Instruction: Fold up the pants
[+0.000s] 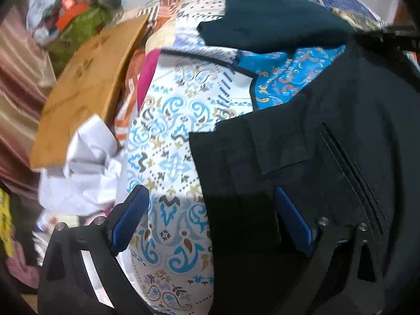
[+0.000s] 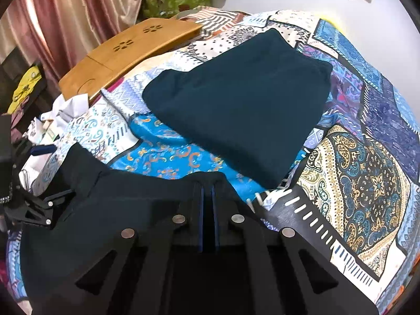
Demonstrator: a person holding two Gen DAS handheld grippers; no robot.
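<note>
Black pants (image 1: 315,183) lie on the patchwork bedspread (image 1: 170,144), back pocket facing up. My left gripper (image 1: 211,204) is open low over their left corner. One blue pad (image 1: 131,215) is over the bedspread and the other over the cloth, with the pants' edge between them. In the right wrist view my right gripper (image 2: 208,191) is shut, its blue pads pinching the far edge of the black pants (image 2: 126,210). The left gripper (image 2: 52,176) shows at that view's left edge.
A folded dark teal garment (image 2: 236,105) lies farther back on the bedspread (image 2: 367,183). A wooden lap desk (image 2: 126,50) rests at the bed's left side, with crumpled white cloth or paper (image 1: 86,162) below it. Pink curtains (image 2: 65,13) and a green bag (image 2: 178,0) stand behind.
</note>
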